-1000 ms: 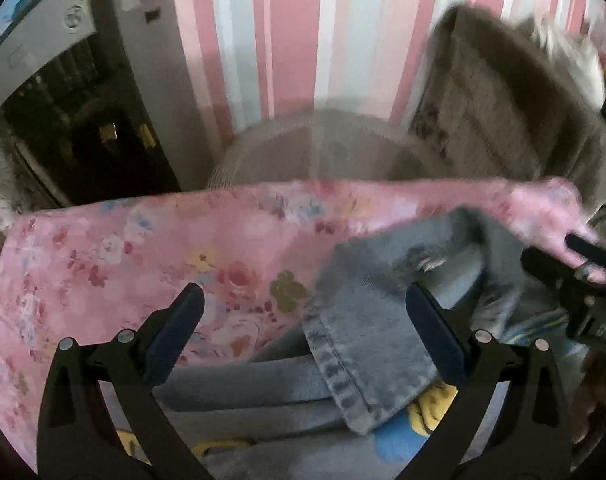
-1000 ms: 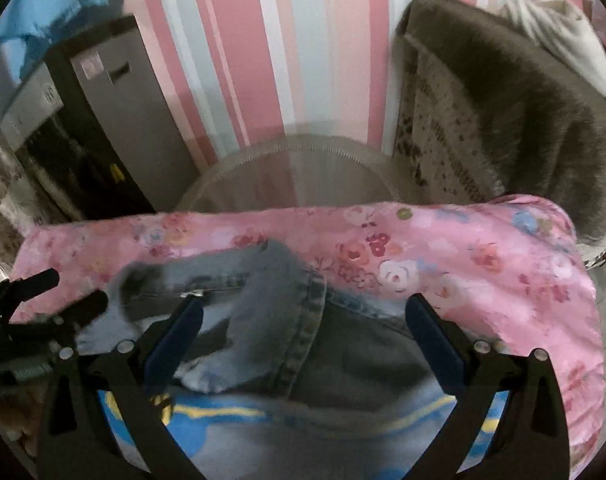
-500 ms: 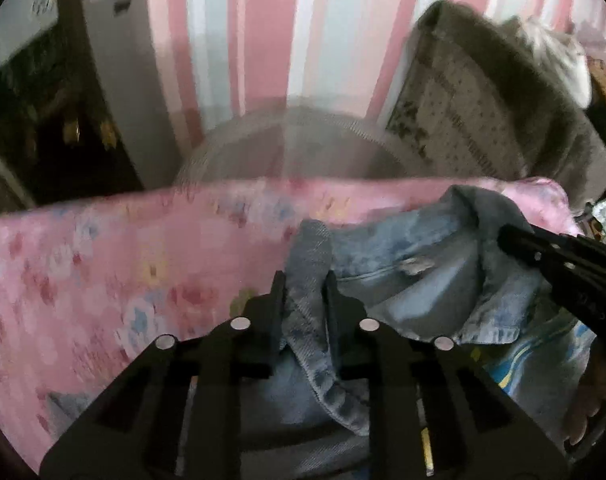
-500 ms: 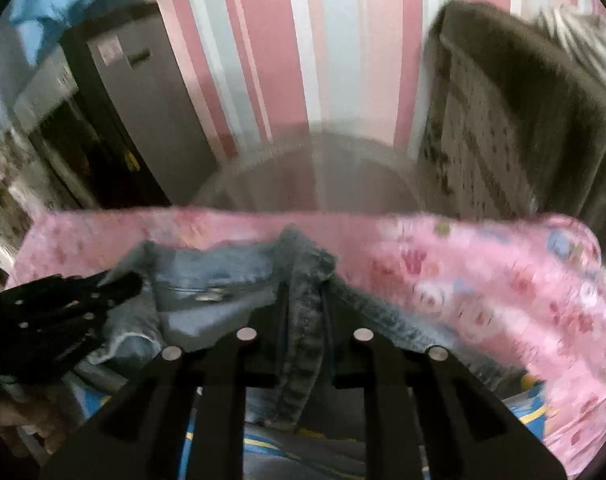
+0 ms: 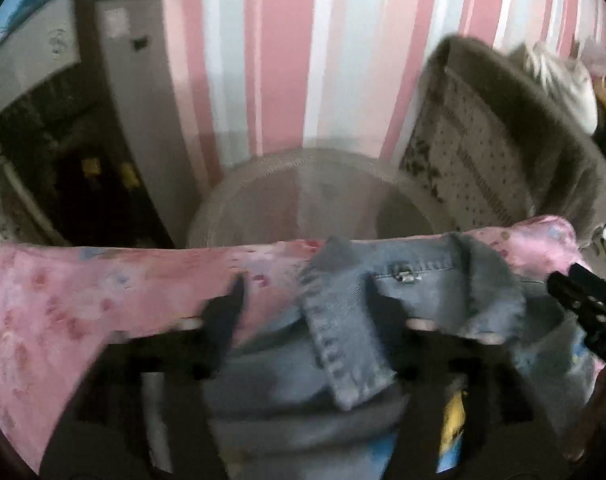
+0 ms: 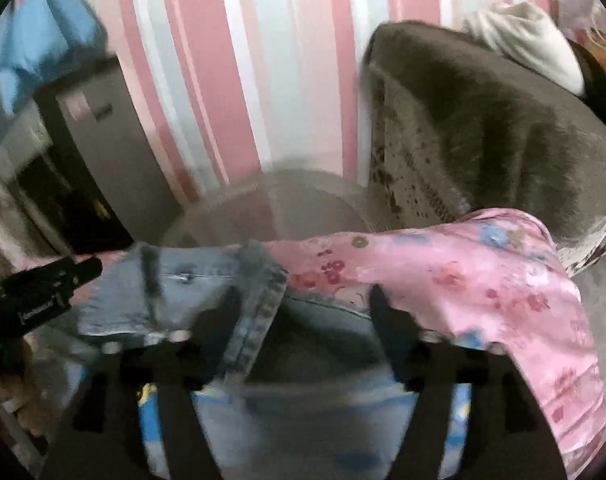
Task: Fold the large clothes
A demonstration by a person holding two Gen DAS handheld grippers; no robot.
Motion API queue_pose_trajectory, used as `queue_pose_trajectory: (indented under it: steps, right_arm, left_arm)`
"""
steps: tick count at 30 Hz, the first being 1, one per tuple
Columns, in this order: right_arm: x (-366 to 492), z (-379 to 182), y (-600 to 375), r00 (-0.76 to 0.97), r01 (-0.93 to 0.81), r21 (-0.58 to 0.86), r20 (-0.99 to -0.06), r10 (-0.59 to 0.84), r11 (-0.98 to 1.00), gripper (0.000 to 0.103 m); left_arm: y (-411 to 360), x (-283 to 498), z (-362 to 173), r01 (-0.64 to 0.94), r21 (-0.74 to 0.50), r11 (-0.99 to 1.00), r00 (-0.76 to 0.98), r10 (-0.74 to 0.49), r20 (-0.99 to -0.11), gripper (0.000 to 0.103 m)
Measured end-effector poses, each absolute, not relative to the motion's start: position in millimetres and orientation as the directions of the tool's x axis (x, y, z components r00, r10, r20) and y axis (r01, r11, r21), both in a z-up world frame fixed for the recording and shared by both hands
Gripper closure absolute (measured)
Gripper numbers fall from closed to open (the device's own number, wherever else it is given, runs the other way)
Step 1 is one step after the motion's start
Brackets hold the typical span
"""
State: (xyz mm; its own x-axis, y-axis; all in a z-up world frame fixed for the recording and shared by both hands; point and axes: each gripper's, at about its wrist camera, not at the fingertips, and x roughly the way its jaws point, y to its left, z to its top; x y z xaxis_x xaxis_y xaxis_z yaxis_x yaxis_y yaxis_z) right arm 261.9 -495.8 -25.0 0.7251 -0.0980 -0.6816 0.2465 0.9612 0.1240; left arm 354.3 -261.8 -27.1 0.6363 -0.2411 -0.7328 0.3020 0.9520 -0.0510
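A blue denim jacket [image 5: 415, 292] lies collar-first on a pink floral cloth [image 5: 103, 300]. Its left collar flap [image 5: 343, 340] lies loose between the blurred fingers of my left gripper [image 5: 303, 304], whose jaws are opening; neither pad presses on it. In the right wrist view the other collar edge [image 6: 259, 300] hangs beside the left finger of my right gripper [image 6: 303, 312], whose jaws are also opening, free of the denim jacket [image 6: 191, 292]. Each gripper shows in the other's view: the right gripper [image 5: 583, 304], the left gripper [image 6: 43, 292].
Behind the pink floral cloth [image 6: 483, 272] stands a round mesh hamper [image 5: 311, 200] against a pink striped wall. A grey furry throw [image 6: 503, 128] drapes a chair at the right, and a grey cabinet [image 5: 135, 100] stands at the left. Blue-and-yellow printed fabric [image 5: 455, 412] lies under the jacket.
Both grippers were wide open, then shut on the two collar edges half a second ago. Now both have let go and the collar lies flatter near the far edge.
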Motion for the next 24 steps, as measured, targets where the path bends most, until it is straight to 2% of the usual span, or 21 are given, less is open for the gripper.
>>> queue_pose_trajectory:
  steps: [2,4,6,12,17,20,24]
  right_arm:
    - [226,-15,-498,0.739,0.229,0.115,-0.667,-0.096,0.967,0.03]
    - [196,-12,-499,0.743,0.204,0.104,-0.664,-0.085,0.973,0.029]
    - [138,-9,-499,0.755,0.227,0.099,-0.646,-0.111,0.969,0.024]
    - [-25,-25,-482,0.762,0.266,0.052,-0.622,-0.177,0.963,0.023]
    - [-119,-38,-459,0.726,0.3,-0.002,-0.648,-0.23,0.954,0.022]
    - [-155,-51,-448,0.712,0.317,0.079,-0.678,-0.183,0.945,0.022]
    - [-179,-74,-434,0.687,0.305,0.096,-0.711,-0.149,0.948,0.022]
  left_arm:
    - [-239,323,-7,0.319,-0.016,0.948,0.679,-0.24,-0.693,0.016]
    - [-207,282,7,0.317,0.022,0.948,0.72,-0.225,-0.656,0.012]
    - [-165,234,15,0.304,0.04,0.952,0.761,-0.217,-0.612,0.005]
    - [-57,85,2,0.195,0.204,0.959,0.864,-0.069,-0.499,0.005]
    - [-3,-12,-10,0.128,0.108,0.986,0.844,-0.051,-0.534,0.004]
    - [3,-49,-22,0.148,0.072,0.986,0.813,-0.079,-0.576,0.004]
    - [-5,-70,-42,0.205,0.028,0.978,0.747,-0.138,-0.65,0.004]
